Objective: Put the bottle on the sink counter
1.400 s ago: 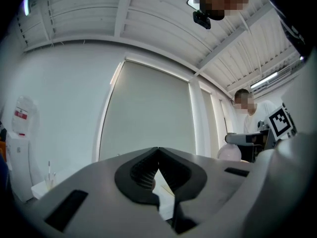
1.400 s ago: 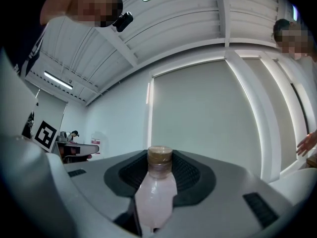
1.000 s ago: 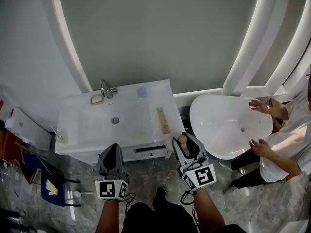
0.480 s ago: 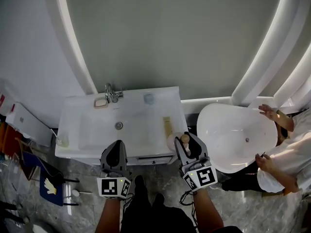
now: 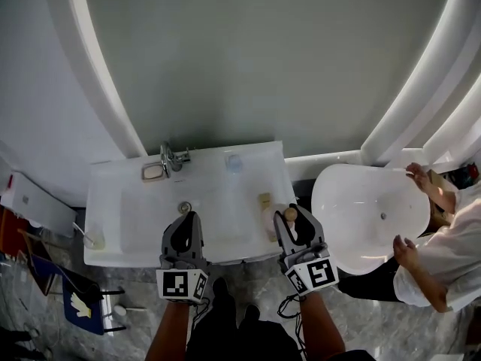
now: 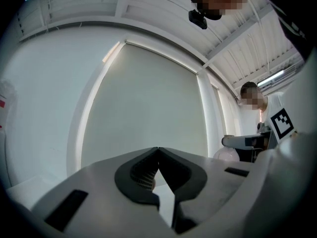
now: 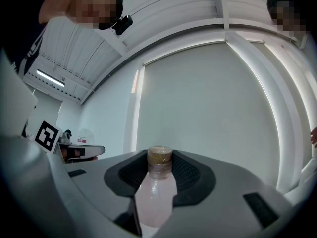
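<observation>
Head view: a white oval bathtub (image 5: 353, 201) lies to the right of the right gripper (image 5: 291, 218), with a person in white at its far side. The white rectangular sink counter (image 5: 113, 194) spreads ahead of both grippers, a round metal drain (image 5: 185, 207) in its basin. The left gripper (image 5: 186, 218) hangs over the basin's near edge, jaws pressed together, empty. The right gripper clamps the neck of a translucent pale-pink plastic bottle with a tan cap (image 5: 272, 218) over the counter's right end. Beyond the left gripper, a small dish (image 5: 152, 171) holds a pinkish bar.
</observation>
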### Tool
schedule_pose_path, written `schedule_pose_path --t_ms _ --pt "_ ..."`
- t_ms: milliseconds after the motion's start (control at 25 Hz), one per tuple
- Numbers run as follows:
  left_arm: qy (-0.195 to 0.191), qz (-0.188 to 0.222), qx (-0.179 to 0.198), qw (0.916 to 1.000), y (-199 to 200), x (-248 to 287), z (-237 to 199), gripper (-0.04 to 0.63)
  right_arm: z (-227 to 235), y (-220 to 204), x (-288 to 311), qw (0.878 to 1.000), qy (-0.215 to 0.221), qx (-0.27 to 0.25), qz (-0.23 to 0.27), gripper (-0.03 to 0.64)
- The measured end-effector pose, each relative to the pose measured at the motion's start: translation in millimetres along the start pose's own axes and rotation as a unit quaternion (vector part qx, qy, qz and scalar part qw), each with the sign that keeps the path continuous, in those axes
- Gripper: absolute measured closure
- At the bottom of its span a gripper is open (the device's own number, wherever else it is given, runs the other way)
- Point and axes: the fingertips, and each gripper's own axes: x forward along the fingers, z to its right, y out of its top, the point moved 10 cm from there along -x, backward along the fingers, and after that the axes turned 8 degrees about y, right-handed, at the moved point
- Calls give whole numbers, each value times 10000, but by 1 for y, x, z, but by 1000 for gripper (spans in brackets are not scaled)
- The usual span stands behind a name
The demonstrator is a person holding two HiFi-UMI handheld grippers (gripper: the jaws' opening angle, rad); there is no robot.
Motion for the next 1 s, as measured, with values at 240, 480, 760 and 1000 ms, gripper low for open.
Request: schedule_pose_path --t_ms 240,480,760,1000 --pt "-127 -49 -18 9999 -8 51 -25 571 9 -7 42 9998 -168 -59 9 457" --pt "-247 -102 90 9996 -22 97 -21 571 38 -24 67 9996 -251 -87 -64 457" --pt "-261 -194 171 9993 -55 157 -13 571 90 -63 107 9995 -195 -123 -205 457" --pt "-239 -421 297 9984 -96 182 -6 571 129 -113 139 9995 -134 -27 -296 457"
